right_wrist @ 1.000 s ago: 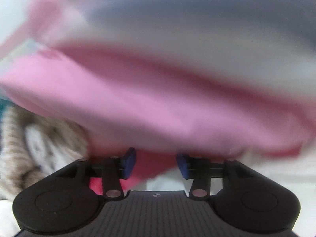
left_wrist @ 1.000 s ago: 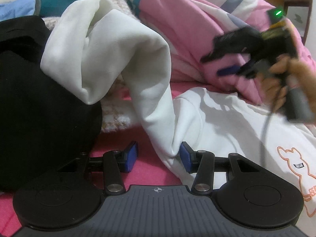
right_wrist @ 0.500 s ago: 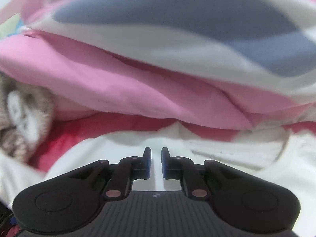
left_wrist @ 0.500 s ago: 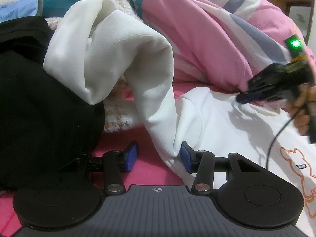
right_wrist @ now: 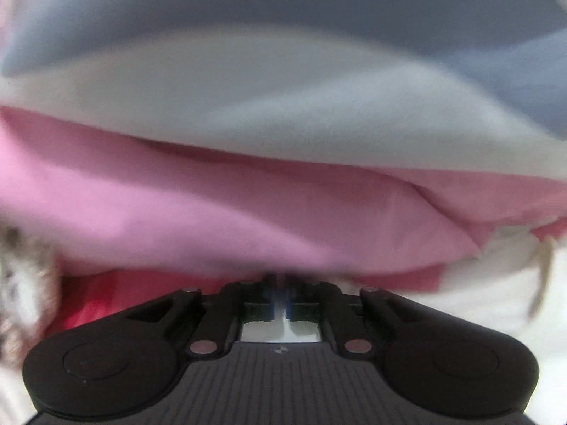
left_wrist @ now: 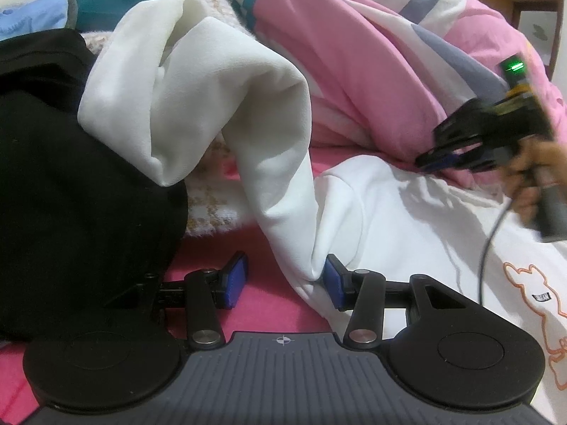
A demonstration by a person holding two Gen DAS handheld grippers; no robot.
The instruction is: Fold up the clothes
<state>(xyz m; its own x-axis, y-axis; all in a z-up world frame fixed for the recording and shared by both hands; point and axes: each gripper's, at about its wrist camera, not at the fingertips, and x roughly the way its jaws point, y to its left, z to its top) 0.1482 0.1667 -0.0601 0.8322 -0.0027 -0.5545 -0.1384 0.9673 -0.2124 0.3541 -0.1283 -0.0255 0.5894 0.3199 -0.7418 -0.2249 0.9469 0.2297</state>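
Sweatshirt [left_wrist: 400, 219], white with an orange cartoon print, lies spread on the pink bed sheet [left_wrist: 269, 304], and its sleeve [left_wrist: 219, 106] rises from the body and drapes up over a black garment [left_wrist: 71, 177] at left. Nearest the left wrist camera, the left hand-held gripper [left_wrist: 283, 278] stands wide open, its right pad touching the fold where sleeve meets body and its left pad over bare sheet.

Judging from that, the step in hand looks like taking hold of the sleeve root to straighten or fold it. To do it well, the open jaws should straddle the whole thickness of the fold before closing, so that only the sweatshirt is caught and not the sheet under it. The sleeve should then be lifted clear of the black garment rather than dragged across it.

Further off, the right hand-held gripper [left_wrist: 446, 159] sits at the sweatshirt's far edge, under the pink, white and grey quilt [left_wrist: 372, 71]. From the left view its jaws look close together, but what they hold is hidden. The right wrist view, though blurred, shows more: the pads [right_wrist: 280, 299] are nearly together with a strip of white cloth between them, so it seems to be clamped on the sweatshirt. That view shows nothing of the sleeve or the left hand-held gripper.
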